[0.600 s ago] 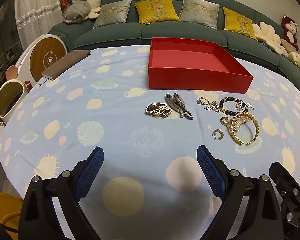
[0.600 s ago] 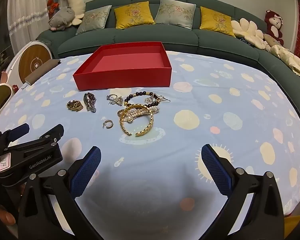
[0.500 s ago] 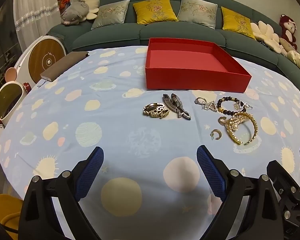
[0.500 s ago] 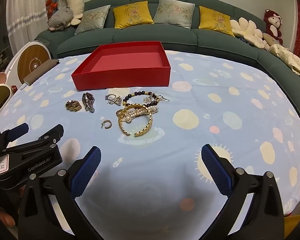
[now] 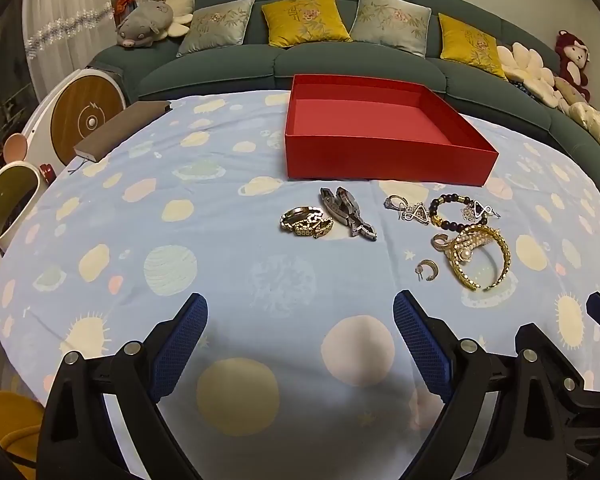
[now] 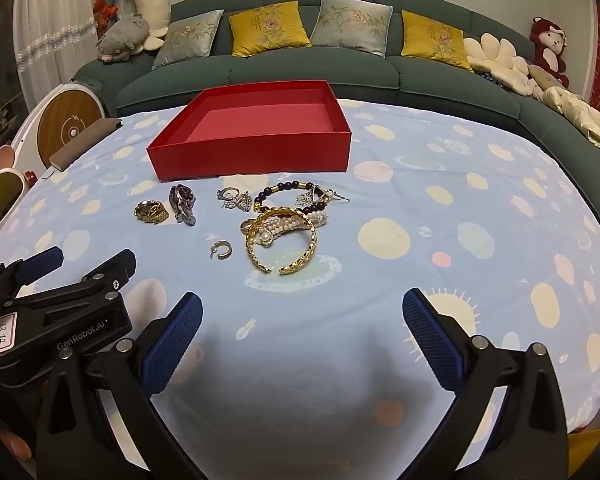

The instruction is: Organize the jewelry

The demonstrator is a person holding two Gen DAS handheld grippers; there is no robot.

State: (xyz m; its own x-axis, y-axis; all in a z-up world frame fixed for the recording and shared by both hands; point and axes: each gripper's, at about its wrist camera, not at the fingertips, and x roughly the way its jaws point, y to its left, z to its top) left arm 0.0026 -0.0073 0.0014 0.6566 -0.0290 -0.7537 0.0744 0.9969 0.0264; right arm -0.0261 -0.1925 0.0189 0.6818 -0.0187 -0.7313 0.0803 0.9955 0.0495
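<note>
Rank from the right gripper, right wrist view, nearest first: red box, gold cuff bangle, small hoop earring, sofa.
1. Gold cuff bangle, centre, ahead of the right gripper; small hoop earring, left of it, too close to call.
2. Red box, beyond the jewelry.
3. Sofa, behind the table.

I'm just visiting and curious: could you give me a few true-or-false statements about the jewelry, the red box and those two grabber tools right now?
1. The red box already holds jewelry. False: it is empty.
2. Both grippers, left and right, have their jaws open. True.
3. The gold bangle lies inside the box. False: it lies on the tablecloth in front of it.
4. A small hoop earring lies alone beside the bangle. True.
</note>
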